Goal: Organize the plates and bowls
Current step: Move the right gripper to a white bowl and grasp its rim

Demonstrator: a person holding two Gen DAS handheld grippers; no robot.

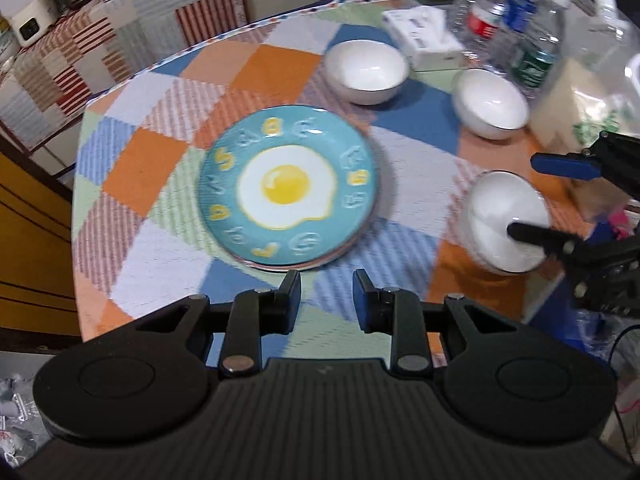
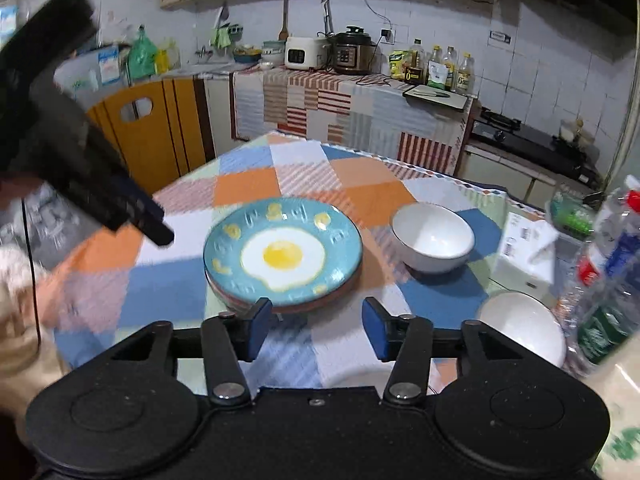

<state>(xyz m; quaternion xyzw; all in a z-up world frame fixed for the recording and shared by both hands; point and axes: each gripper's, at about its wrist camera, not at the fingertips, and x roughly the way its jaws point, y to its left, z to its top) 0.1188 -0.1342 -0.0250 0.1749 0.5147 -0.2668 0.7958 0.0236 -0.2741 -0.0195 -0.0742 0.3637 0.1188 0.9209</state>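
Note:
A teal plate with a fried-egg picture [image 1: 286,188] tops a small stack of plates on the checked tablecloth; it also shows in the right wrist view [image 2: 282,254]. Three white bowls stand to its right: a far one [image 1: 366,70], a middle one [image 1: 490,102] and a near one [image 1: 504,220]. My left gripper [image 1: 327,300] is open and empty, just short of the plate's near rim. My right gripper [image 2: 316,330] is open and empty; in the left wrist view it [image 1: 536,196] hovers over the near bowl, fingers either side of its rim. The right wrist view shows two bowls [image 2: 432,238] [image 2: 524,326].
Plastic water bottles [image 1: 508,12], a white tissue box [image 1: 424,36] and a clear bag [image 1: 592,92] crowd the table's far right. A yellow chair back [image 2: 148,128] stands beyond the table's left edge. The kitchen counter with cookers [image 2: 352,52] lies behind.

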